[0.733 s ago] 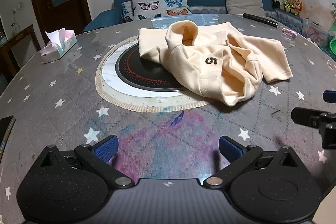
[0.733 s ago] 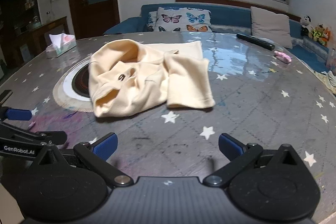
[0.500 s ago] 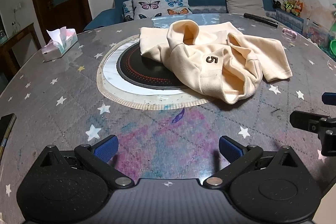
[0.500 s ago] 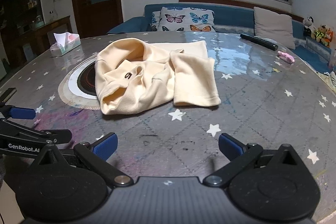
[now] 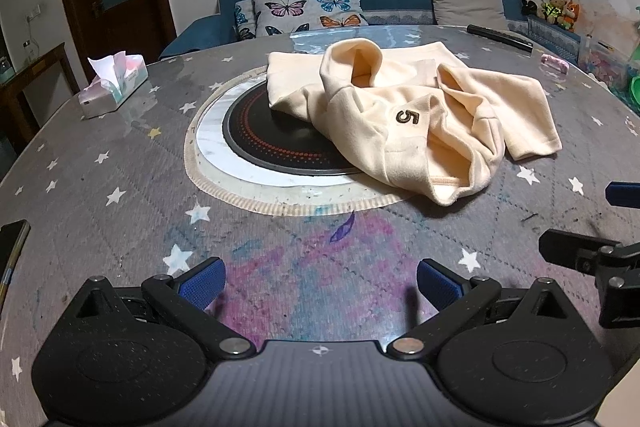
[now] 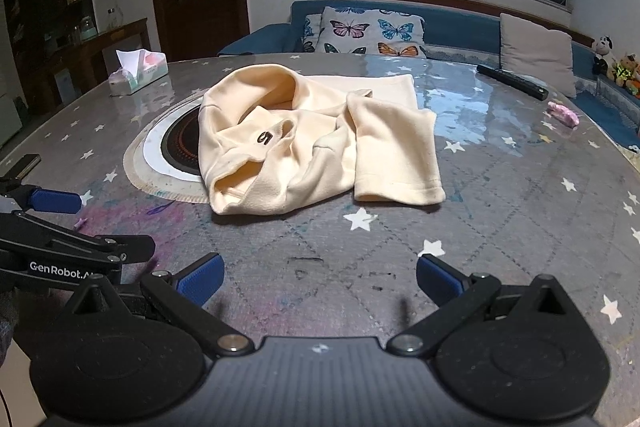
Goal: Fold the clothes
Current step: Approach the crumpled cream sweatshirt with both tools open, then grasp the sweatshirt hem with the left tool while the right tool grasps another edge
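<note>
A cream sweatshirt [image 5: 404, 115] with a dark "5" lies crumpled on the round grey star-patterned table [image 5: 120, 167], partly over a black induction hob [image 5: 272, 143]. It also shows in the right wrist view [image 6: 312, 139]. My left gripper [image 5: 320, 281] is open and empty, low over the table, short of the garment's near hem. My right gripper [image 6: 318, 277] is open and empty, also short of the garment. The right gripper shows at the right edge of the left wrist view [image 5: 600, 227]; the left gripper shows at the left edge of the right wrist view [image 6: 76, 223].
A tissue box [image 5: 112, 85] stands at the table's far left. A phone [image 5: 12, 247] lies at the near left edge. A black remote [image 6: 512, 81] and a pink item [image 6: 564, 113] lie at the far right. A blue sofa with cushions [image 5: 308, 9] is behind the table.
Both grippers have drawn slightly back and up from the sweatshirt, which looks a little farther away. The garment has not moved. Both stay open.
</note>
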Motion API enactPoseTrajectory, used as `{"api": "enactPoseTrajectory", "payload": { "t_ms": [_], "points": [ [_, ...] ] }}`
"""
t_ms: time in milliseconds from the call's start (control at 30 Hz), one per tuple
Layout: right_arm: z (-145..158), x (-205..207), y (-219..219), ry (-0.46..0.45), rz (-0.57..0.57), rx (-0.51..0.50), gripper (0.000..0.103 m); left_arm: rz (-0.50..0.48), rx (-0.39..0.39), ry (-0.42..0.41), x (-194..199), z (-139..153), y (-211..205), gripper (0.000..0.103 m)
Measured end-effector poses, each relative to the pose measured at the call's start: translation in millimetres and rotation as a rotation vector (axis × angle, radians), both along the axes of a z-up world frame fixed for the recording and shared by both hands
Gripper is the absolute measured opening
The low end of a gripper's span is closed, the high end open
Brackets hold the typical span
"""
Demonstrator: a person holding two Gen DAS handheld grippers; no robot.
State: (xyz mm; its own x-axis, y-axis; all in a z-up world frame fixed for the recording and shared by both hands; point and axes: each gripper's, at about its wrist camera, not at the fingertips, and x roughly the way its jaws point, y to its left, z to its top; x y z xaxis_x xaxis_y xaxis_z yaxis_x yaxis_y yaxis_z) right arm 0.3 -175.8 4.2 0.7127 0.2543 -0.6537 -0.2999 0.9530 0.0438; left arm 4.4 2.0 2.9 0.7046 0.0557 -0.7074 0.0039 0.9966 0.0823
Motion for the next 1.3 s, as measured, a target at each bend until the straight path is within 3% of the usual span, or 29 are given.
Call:
{"api": "enactPoseTrajectory", "payload": {
  "t_ms": [1000,1300],
  "points": [
    [-1,37,10,0.028,0.035,-0.013,0.103,0.007,0.001,0.008,37,4,5,0.102],
    [4,53,7,0.019,0.023,-0.016,0.103,0.019,0.002,-0.001,54,11,9,0.096]
  ]
}}
